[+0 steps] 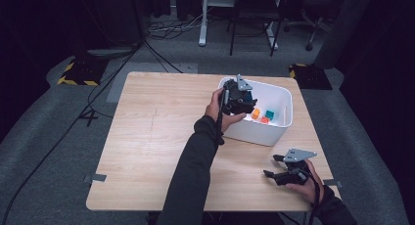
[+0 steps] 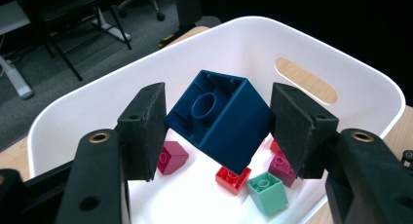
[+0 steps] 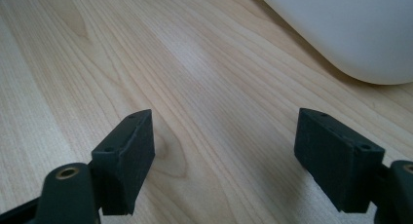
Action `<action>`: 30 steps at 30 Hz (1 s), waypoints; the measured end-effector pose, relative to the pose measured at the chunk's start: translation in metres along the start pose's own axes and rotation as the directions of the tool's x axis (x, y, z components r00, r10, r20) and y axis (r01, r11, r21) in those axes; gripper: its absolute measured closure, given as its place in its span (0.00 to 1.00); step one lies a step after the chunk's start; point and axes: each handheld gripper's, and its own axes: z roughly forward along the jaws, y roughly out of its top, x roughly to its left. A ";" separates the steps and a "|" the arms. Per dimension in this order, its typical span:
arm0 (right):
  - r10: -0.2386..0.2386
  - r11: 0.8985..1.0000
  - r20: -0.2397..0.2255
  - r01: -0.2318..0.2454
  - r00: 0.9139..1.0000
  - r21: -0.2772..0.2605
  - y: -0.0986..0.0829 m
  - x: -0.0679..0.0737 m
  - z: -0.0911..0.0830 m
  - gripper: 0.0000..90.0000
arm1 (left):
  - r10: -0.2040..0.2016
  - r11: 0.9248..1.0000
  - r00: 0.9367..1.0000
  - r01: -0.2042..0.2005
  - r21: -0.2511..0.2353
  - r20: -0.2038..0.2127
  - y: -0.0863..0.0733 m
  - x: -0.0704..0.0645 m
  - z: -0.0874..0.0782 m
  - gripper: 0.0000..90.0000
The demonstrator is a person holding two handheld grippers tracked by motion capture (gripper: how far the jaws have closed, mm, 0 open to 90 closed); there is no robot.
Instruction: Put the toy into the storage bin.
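Right gripper (image 1: 274, 167) sits low over the bare wooden table (image 1: 156, 137) near its front edge, jaws spread wide with nothing between them. Left gripper (image 2: 219, 119) is over the white bin (image 2: 341, 53), clamped on one dark blue block (image 2: 219, 119), tilted with its hollow underside showing. Under it on the bin floor I count two magenta blocks (image 2: 171, 157), one red block (image 2: 234, 179) and one teal block (image 2: 267, 191), plus an orange block (image 1: 255, 113) in the high view.

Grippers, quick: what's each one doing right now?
Left gripper: shut on the dark blue block, over the white bin.
Right gripper: open, holding nothing.
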 end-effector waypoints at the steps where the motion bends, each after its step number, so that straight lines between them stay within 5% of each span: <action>1: 0.000 1.000 0.000 0.000 1.000 0.000 0.000 0.000 0.000 0.25 | 0.006 1.000 1.000 -0.006 0.004 -0.001 0.000 0.000 0.001 0.45; 20: 0.000 1.000 0.000 0.000 1.000 0.000 0.000 0.000 0.000 0.25 | 0.026 0.999 1.000 -0.027 0.032 0.003 0.000 -0.007 0.008 0.44; 30: -0.001 1.000 -0.002 0.001 1.000 -0.001 0.000 0.000 0.000 0.25 | 0.010 0.999 1.000 -0.010 0.043 -0.001 -0.001 -0.008 0.012 0.33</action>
